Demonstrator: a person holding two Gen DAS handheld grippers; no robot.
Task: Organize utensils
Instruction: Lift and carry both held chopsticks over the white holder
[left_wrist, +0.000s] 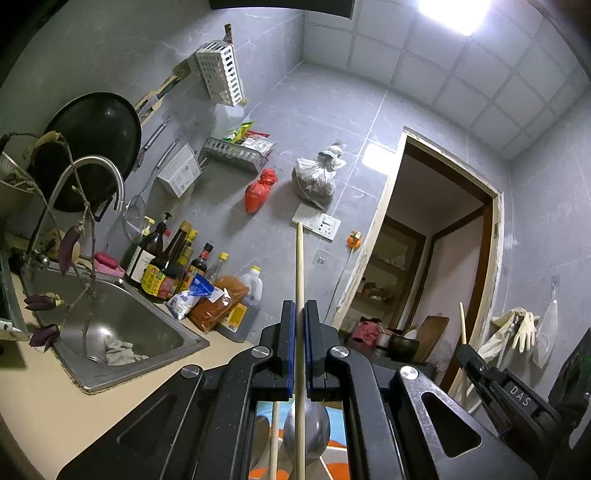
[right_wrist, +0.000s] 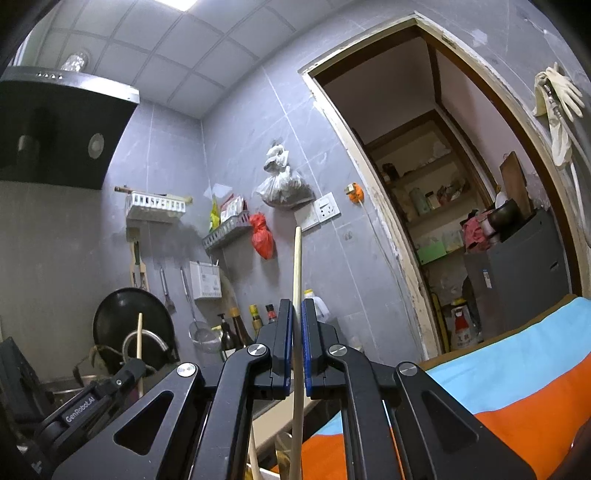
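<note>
My left gripper is shut on a pale wooden chopstick that stands upright between its blue-padded fingers. Below the jaws lie a metal spoon and a second chopstick. My right gripper is shut on another wooden chopstick, also upright. The right gripper shows at the lower right of the left wrist view, holding its chopstick. The left gripper shows at the lower left of the right wrist view with its chopstick.
A steel sink with a tap sits at left, sauce bottles beside it. A black wok and a white utensil basket hang on the tiled wall. A blue-orange cloth covers the surface at right; a doorway beyond.
</note>
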